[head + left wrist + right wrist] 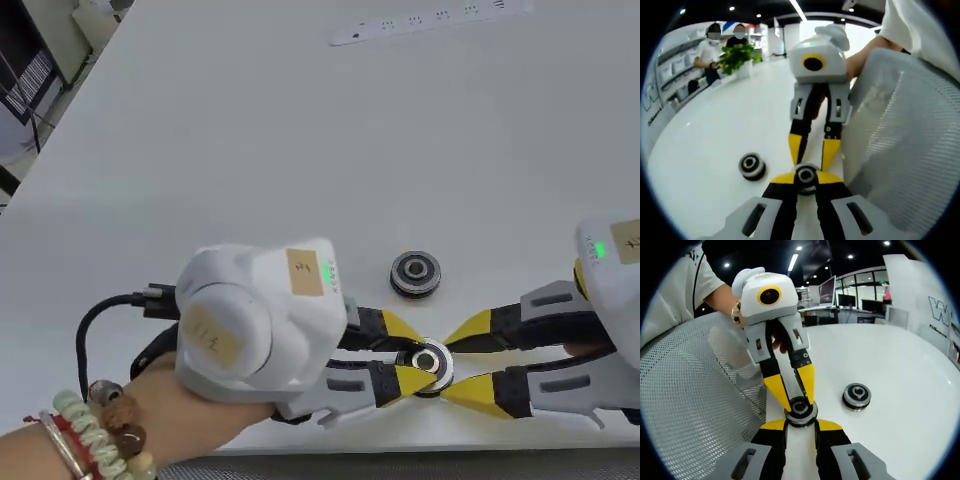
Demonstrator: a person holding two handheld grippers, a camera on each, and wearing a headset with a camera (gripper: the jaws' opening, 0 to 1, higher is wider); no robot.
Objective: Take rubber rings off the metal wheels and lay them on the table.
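The counter [250,150] lies open to the left and far, up to a power strip [430,20] at the far edge. At the near edge the left gripper [412,362] and right gripper [447,366] meet tip to tip, jaws closed on one wheel [430,358]. A second wheel [415,273] sits just beyond. A mesh chair back [905,150] crowds the near side.

White power strip [430,20] lies flat at the far side. Grey mesh chair back [900,145] stands close by. Leafy potted plant [737,56] further off, two people [705,52] near it. Monitors [828,290] in the background.
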